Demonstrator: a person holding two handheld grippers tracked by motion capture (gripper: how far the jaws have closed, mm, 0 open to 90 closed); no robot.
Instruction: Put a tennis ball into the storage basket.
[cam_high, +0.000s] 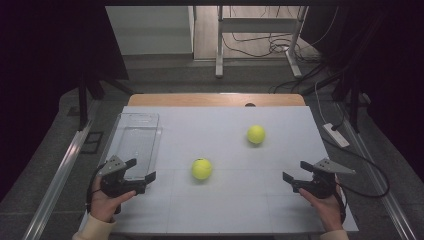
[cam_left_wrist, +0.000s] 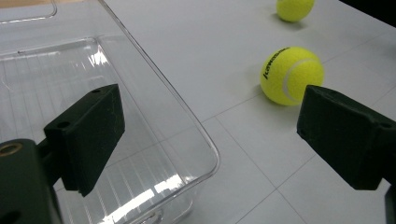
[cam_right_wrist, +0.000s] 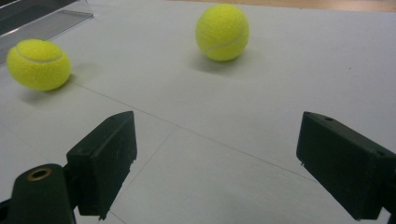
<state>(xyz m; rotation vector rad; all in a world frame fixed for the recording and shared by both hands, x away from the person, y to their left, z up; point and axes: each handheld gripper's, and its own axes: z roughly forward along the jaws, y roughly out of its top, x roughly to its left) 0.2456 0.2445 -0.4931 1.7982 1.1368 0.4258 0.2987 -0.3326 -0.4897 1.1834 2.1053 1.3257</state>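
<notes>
While both hands rest low at the near edge of the table (cam_high: 225, 120), each grips its tool from behind with the jaws pointing inward toward the middle. The left hand (cam_high: 106, 197) sits at the near left, its sleeve entering from the bottom, and the left tongs (cam_high: 141, 169) stand wide apart, holding nothing. They hang over the near end of a clear plastic bin (cam_high: 136, 137); in the left gripper view one jaw is above the bin's ribbed floor and the other above the bare table just outside its rounded near corner (cam_left_wrist: 205, 154). I cannot tell whether that jaw touches the rim.

The right hand (cam_high: 324, 200) sits at the near right, wrist angled slightly inward, a cable trailing off to the right. The right tongs (cam_high: 296, 171) are also spread wide and empty, poised above the table with nothing between the jaws.

Two tennis balls lie on the table, apart from each other. The nearer ball (cam_high: 202, 169) rests around the middle, between the two tools and closer to the left one, just right of the bin's near end; black lettering shows on it in the left gripper view (cam_left_wrist: 292, 74). The farther ball (cam_high: 256, 134) lies farther back and to the right, well apart from both tools.
</notes>
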